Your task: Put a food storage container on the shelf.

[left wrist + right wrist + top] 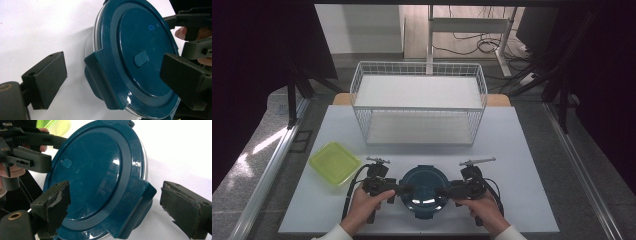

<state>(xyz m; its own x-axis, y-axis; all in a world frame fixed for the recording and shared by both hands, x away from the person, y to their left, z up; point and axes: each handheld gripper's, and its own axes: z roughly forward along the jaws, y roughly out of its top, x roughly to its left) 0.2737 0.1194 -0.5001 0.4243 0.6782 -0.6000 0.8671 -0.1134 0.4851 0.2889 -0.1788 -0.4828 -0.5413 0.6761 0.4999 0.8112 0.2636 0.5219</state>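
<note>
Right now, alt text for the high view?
Two hand-held tongs, left and right, open on opposite sides of a round dark-blue lidded container on a white table. A lime-green square lid lies left; a white wire rack stands behind.

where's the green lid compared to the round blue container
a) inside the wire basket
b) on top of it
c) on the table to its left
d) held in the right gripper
c: the green lid lies flat on the table, left of the round blue container and apart from it.
</note>
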